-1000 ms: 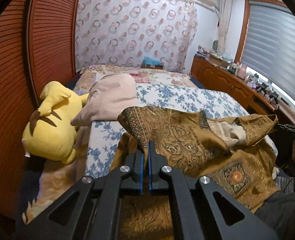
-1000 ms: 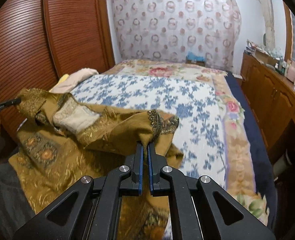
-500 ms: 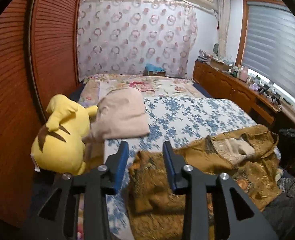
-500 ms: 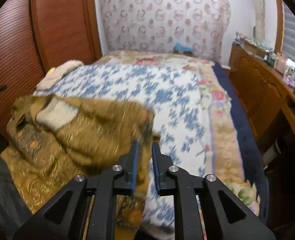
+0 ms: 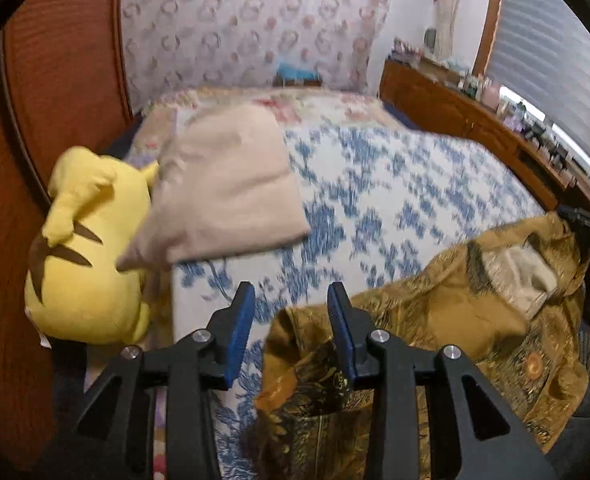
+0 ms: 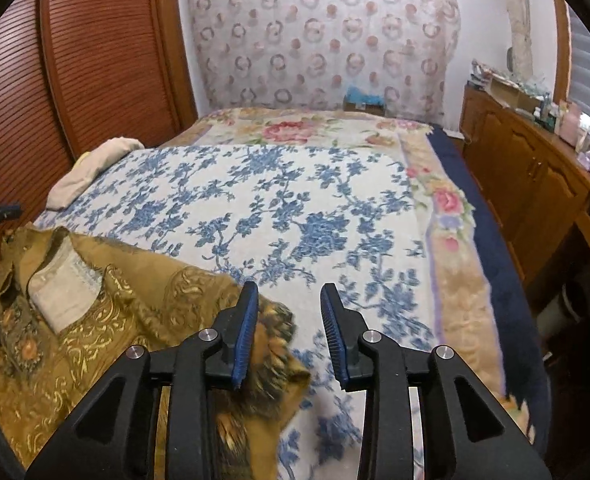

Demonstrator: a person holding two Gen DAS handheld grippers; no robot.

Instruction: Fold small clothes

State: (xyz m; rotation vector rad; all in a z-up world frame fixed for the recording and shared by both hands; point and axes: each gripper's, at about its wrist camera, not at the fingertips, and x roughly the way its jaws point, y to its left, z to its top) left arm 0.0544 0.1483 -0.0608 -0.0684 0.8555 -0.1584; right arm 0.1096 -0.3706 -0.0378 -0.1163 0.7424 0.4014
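The golden-brown patterned garment [image 6: 95,320] lies on the near edge of the bed [image 6: 295,208], spread over the blue-flowered quilt [image 5: 395,184], its pale lining patch [image 6: 65,284] facing up near the collar. In the right wrist view it fills the 7 to 9 o'clock part of the picture; in the left wrist view it sits from 3 to 6 o'clock.

The left gripper [image 5: 291,328] stands partly open, with nothing clamped — between its blue pads shows the quilt, and the garment's edge lies just under the pad on the 3 o'clock side. Whether that pad touches the cloth cannot be told, since the picture is blurred.

The right gripper [image 6: 289,328] has its jaws opening; no cloth is pinched. A blurred corner of the garment lies below the pad on the 9 o'clock side, and bare quilt shows in the gap.

At 9 o'clock in the left wrist view a yellow plush toy [image 5: 83,256] rests against the wooden slatted door [image 5: 67,60], with a folded beige cloth [image 5: 227,188] leaning on it — both well apart from the garment. A wooden dresser [image 6: 535,184] runs along the bed at 3 o'clock.
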